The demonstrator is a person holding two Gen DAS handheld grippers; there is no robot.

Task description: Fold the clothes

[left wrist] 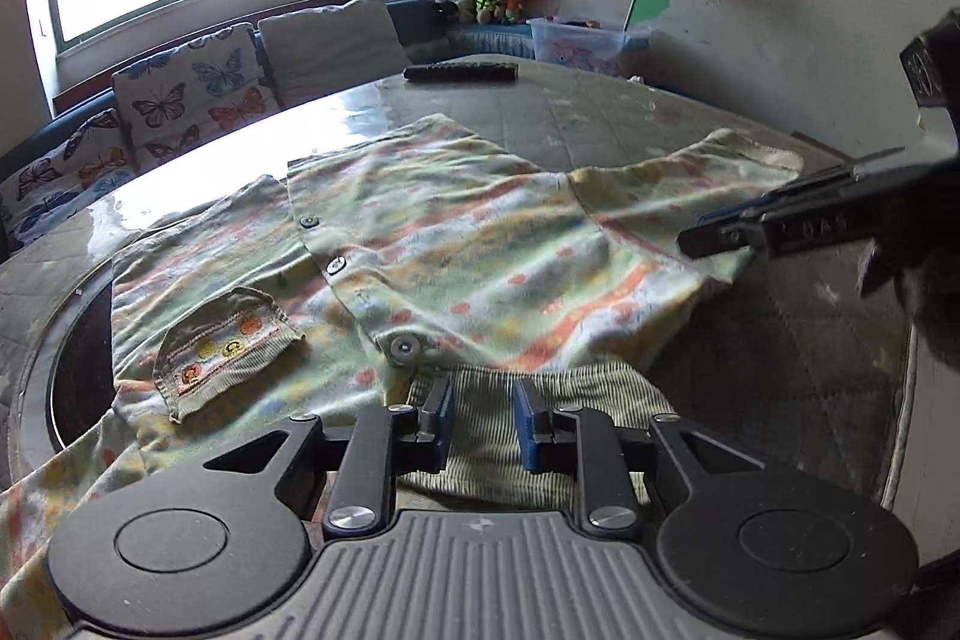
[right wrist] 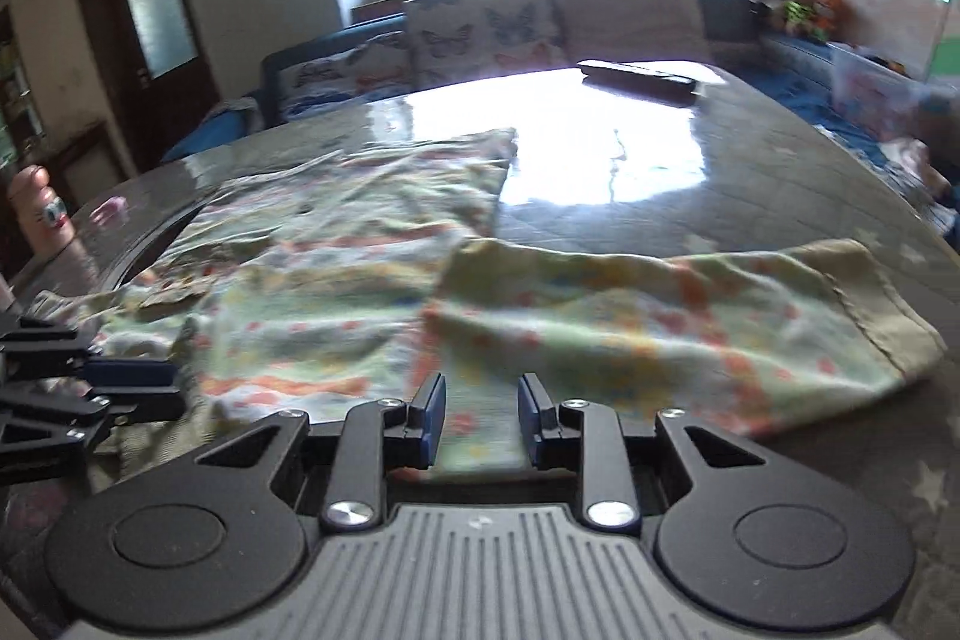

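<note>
**Lying open on the table: a child's printed shirt, both grippers over its near edge**

Spreading across the glossy table [left wrist: 600, 112], the shirt [left wrist: 456, 244] lies front up, its placket overlapped and buttoned, a small pocket [left wrist: 228, 346] to one side and one sleeve [right wrist: 690, 334] stretched out flat. The ribbed collar [left wrist: 540, 400] sits nearest, directly beneath the left gripper [left wrist: 483, 421], whose fingers stand apart with nothing between them. The right gripper [right wrist: 482, 418] hangs over the cloth near the sleeve's root, fingers likewise parted and empty.

It looks like thin, soft cotton: light, limp, likely to wrinkle and drag rather than slide cleanly. Hemmed or seamed edges, such as the sleeve cuff, the shoulder seam or the collar rib, should give the firmest pinch.

The other sleeve falls past the frame at lower left, so its lie is unclear. The right wrist view is blurred, and glare from the window washes out the far table. Whether either gripper touches the fabric cannot be settled.
</note>
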